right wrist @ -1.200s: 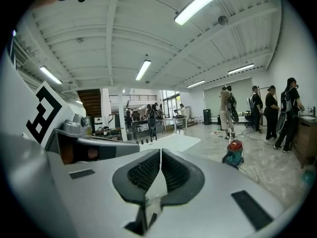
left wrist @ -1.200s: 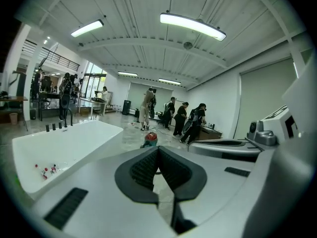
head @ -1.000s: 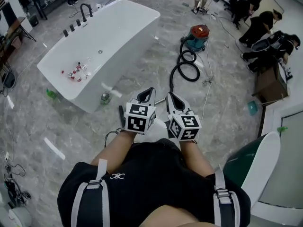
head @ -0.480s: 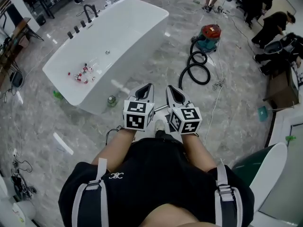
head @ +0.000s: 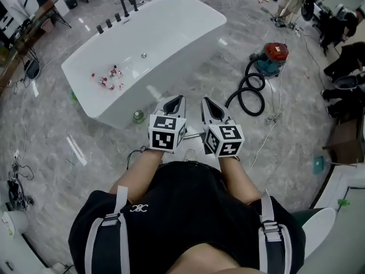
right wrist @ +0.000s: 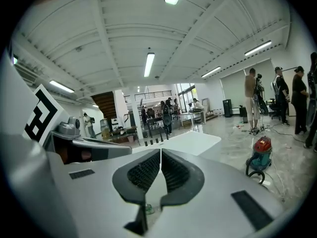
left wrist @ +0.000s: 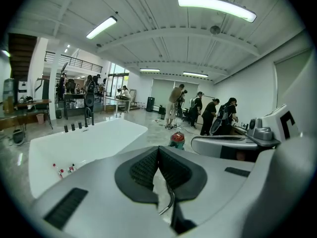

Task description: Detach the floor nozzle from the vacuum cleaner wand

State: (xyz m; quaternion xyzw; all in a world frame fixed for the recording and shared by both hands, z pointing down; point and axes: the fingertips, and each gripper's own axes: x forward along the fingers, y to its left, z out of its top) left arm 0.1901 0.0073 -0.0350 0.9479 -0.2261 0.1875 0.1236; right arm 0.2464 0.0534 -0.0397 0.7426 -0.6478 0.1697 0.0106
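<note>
The red and teal vacuum cleaner [head: 274, 56] stands on the marble floor, its black hose [head: 251, 97] coiled beside it. A short stretch of the metal wand [head: 194, 135] shows on the floor between my two grippers; a bent piece of it [left wrist: 170, 203] also appears under the left jaws. I cannot make out the floor nozzle. My left gripper [head: 175, 100] and right gripper [head: 205, 102] are held side by side above the floor in front of the person's body. Both are shut with nothing between the pads [left wrist: 148, 167] [right wrist: 173, 170]. The vacuum lies ahead to the right [left wrist: 177, 140] [right wrist: 261, 152].
A white freestanding bathtub [head: 182, 21] lies ahead on the left, with small bottles [head: 107, 79] inside it and a green object [head: 138, 116] at its foot. People [head: 336, 27] stand at the far right. Cables [head: 14, 190] trail at the left edge.
The person has walked forward and turned, so the tub and vacuum have slid right and up in the head view. Both grippers stayed shut, side by side, and travelled along.
</note>
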